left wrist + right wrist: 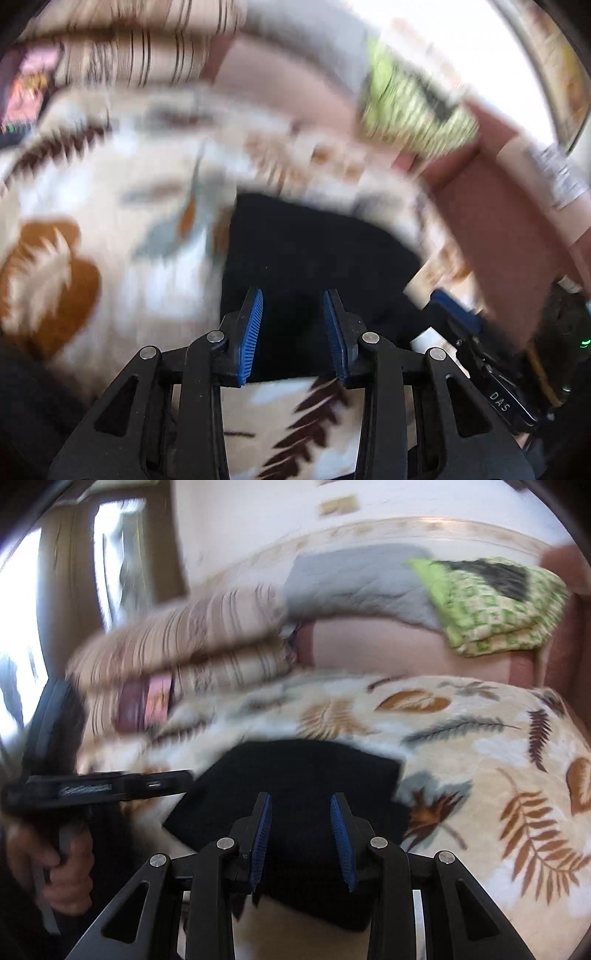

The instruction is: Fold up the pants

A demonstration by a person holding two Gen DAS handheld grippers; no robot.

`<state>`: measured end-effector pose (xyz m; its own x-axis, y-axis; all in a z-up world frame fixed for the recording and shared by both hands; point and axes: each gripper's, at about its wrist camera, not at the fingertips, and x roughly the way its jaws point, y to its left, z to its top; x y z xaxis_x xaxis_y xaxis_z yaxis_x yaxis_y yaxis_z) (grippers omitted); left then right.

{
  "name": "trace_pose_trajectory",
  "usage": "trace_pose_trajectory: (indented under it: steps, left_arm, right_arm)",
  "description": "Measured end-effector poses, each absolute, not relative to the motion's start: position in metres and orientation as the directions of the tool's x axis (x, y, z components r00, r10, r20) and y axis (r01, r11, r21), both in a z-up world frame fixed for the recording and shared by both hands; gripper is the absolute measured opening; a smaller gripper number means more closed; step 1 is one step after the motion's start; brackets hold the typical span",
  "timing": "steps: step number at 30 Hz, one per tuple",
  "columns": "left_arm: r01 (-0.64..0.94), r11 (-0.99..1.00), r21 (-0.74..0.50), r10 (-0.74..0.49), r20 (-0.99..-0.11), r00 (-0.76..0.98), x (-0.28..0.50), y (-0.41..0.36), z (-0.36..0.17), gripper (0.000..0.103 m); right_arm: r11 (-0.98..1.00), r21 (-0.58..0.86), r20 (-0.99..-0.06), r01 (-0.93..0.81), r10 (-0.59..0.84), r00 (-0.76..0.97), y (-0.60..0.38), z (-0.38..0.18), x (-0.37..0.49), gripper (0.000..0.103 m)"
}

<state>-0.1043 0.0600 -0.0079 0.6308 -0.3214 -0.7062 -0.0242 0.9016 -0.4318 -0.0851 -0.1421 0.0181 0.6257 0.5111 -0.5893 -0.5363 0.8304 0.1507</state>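
The left gripper (293,295) has its blue pads well apart with nothing between them, just black cloth showing in the gap; the right gripper (301,799) is spread the same way and also holds nothing. Both hover low over the pants (295,775), which lie as a compact dark block on the leaf-print blanket (498,768). From the right gripper the pants stretch from between its fingers up toward twelve o'clock, with a squared corner out at two. In the left view the pants (310,251) fill the middle, blanket (92,206) spreading from nine to eleven. The other tool (110,784) shows at nine o'clock in the right view, gripped by a hand (66,867) at eight. Farther back, at twelve to two, sit a grey quilt (351,579) and a green pillow (491,605). Everything is smeared by motion, so creases are hard to read. I'd judge the fold mostly done, with the pants already a tidy packet. The next move likely calls for either closing on an edge for one last fold, or pressing the packet flat and backing off.
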Motion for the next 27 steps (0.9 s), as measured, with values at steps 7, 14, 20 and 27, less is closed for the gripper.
trace_pose_trajectory:
  steps: [7,14,20,27]
  left_arm:
    - [-0.029,0.909,-0.415,-0.299,-0.700,0.648,-0.103,0.055,0.002,0.032]
    - [-0.027,0.907,-0.421,-0.283,-0.654,0.702,-0.029,0.079,0.036,0.032]
    - [-0.018,0.917,-0.398,-0.316,-0.754,0.576,0.006,0.065,-0.024,0.033]
    - [-0.070,0.832,-0.551,-0.384,-0.662,0.644,-0.013,0.108,0.004,0.040]
  right_arm:
    - [0.839,0.275,-0.671,-0.468,0.517,0.532,-0.156,-0.006,-0.068,0.031]
    - [0.872,0.215,-0.500,-0.439,0.485,0.718,-0.148,0.048,-0.037,0.031]
    - [0.895,0.252,-0.684,-0.368,0.434,0.587,-0.136,-0.030,0.008,0.032]
    - [0.874,0.350,-0.577,-0.337,0.485,0.657,-0.175,0.010,-0.014,0.034]
